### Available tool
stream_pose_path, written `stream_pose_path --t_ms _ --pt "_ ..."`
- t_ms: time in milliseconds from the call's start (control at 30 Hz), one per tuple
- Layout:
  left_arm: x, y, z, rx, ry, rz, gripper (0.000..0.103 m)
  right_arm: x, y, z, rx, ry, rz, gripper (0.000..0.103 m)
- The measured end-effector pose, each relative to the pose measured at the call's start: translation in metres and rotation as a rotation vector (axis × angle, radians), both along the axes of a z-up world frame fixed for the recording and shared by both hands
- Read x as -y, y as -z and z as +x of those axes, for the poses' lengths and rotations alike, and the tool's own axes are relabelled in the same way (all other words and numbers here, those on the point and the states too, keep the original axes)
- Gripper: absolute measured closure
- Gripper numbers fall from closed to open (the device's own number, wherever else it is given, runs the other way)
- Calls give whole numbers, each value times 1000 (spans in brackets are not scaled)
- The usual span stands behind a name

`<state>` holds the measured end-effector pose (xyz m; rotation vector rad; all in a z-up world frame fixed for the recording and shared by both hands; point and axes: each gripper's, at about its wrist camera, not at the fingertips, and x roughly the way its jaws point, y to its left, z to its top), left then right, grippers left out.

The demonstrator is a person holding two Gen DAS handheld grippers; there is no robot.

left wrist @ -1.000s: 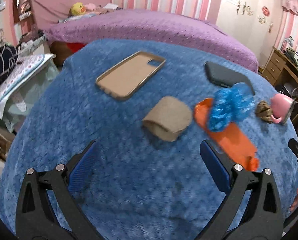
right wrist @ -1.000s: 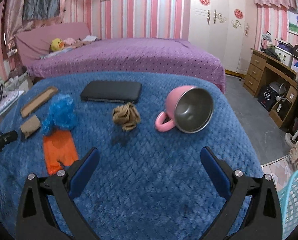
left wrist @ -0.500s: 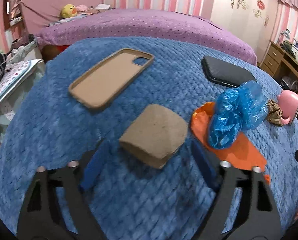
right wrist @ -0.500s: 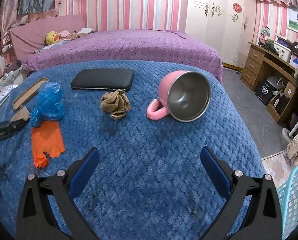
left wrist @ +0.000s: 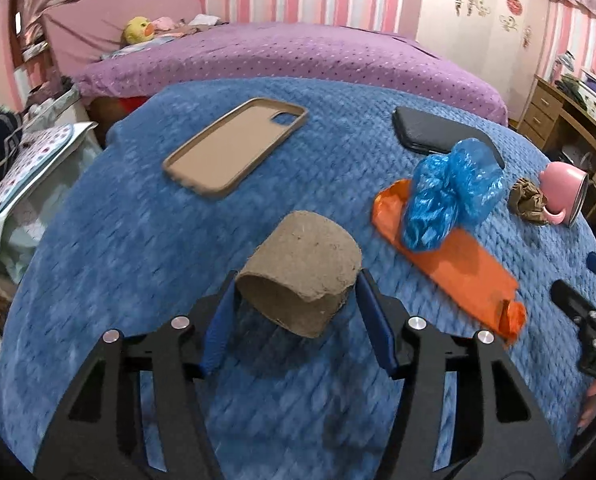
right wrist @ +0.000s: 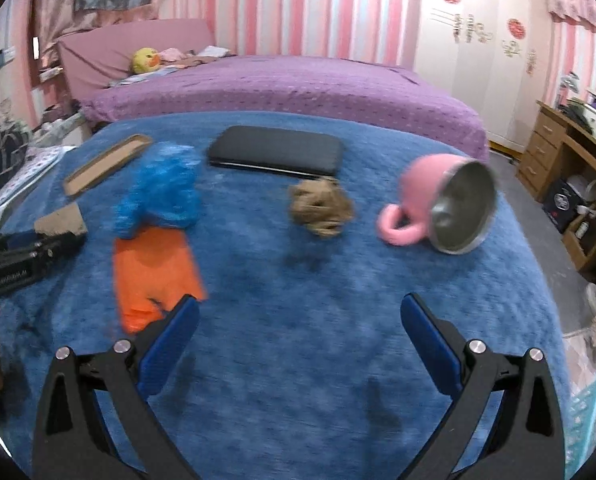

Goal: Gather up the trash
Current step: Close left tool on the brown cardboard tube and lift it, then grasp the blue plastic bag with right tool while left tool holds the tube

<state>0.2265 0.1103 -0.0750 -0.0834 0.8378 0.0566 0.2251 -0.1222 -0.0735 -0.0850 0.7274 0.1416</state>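
1. Blue pads of my left claw (left wrist: 295,294) press both sides of the cardboard tube (left wrist: 300,270); the tube looks lifted a little off the blanket (left wrist: 137,240), though blur leaves that unsure.
2. My right claw (right wrist: 298,320) is spread wide with nothing between its pads, hovering over bare blanket.
3. Just beyond it to the left lies the orange wrapper (right wrist: 153,268), flat, with the blue bag (right wrist: 161,196) bunched on its far end.
4. The brown paper wad (right wrist: 322,208) sits ahead of my right claw, between the bag and the mug (right wrist: 442,208).
5. The pink mug lies tipped on its side, steel mouth toward me, near the wad but apart from it.
6. Farther back, the black phone (right wrist: 275,156) lies flat behind the wad, and the tan case (left wrist: 235,146) lies open side up, well left of it.
7. At the lower right edge, off the blanket, a teal basket (right wrist: 594,412) shows.
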Motion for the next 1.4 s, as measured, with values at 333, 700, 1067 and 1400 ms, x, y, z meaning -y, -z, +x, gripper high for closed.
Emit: stream_pose_path --t_ms 333,700,1067,1400 --pt "-33 -7 -16 9 -106 20 46 -38 -6 12 27 -58 1 5" --pt "-76 -18 -10 28 -201 13 46 -90 -12 70 17 -144 -11 9" --pt "-74 -31 -15 51 -217 -18 46 -90 -9 66 6 -215 -11 76" --pt "-28 -58 -32 102 -160 -65 46 -4 -46 -4 93 -143 -35 76"
